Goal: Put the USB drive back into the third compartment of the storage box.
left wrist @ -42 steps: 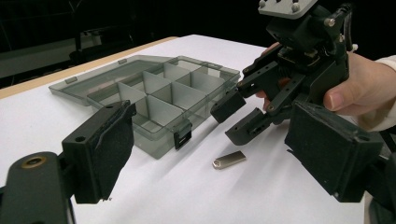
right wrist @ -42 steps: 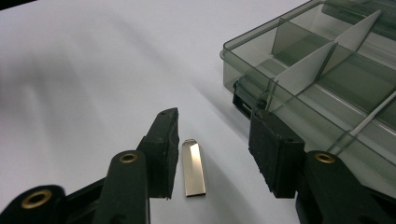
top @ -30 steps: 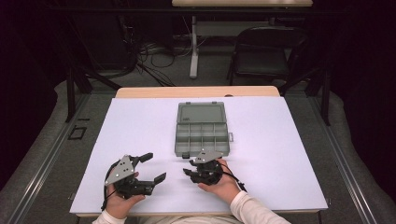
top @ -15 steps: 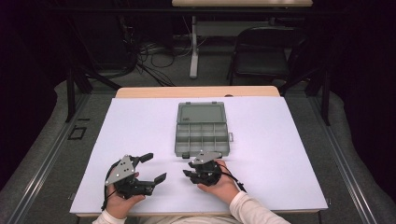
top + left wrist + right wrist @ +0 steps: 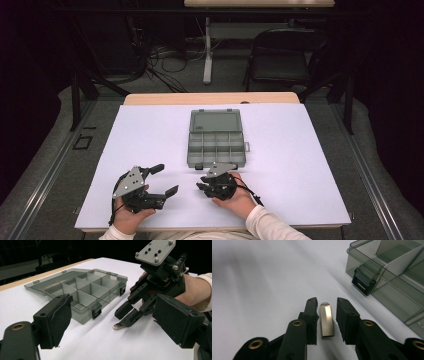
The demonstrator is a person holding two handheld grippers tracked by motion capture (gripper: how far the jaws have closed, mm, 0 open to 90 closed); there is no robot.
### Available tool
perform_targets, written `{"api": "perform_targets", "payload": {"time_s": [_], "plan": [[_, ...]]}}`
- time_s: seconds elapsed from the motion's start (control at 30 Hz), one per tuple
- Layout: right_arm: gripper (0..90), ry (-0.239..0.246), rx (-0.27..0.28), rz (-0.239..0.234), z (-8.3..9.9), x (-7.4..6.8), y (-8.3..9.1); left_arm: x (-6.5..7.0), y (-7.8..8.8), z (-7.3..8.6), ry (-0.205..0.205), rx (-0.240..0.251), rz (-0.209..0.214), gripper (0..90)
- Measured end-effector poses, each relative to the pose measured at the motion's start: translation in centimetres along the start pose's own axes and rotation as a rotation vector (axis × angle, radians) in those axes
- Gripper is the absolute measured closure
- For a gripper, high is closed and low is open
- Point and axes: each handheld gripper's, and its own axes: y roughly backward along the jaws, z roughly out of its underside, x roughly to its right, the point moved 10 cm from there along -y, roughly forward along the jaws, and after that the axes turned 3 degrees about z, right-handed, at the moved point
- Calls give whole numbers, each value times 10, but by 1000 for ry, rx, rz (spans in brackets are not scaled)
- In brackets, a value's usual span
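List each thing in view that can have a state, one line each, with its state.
Organizer box: lid open, lying flat; compartments look empty.
Metal USB stick: flat on the table, between the right tool's jaws, slight gaps either side.
Right tool: jaws just closing, not yet gripping.
Left tool: open, empty.

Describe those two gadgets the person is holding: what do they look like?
Each hand holds a black gripper: the left gripper and the right gripper, both built of jointed black links with brass-ringed pivots and two blocky jaws faced with dark pads. Each carries a grey three-cornered plate studded with screws. Thin black cables trail back. The sleeves are white.
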Motion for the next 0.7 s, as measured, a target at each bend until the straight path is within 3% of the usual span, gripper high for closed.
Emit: {"api": "perform_targets", "payload": {"time_s": [0.7], "plan": [[762,15,-26,-6,5,-1,-4,0,0,0,3,-1,0,149]]}}
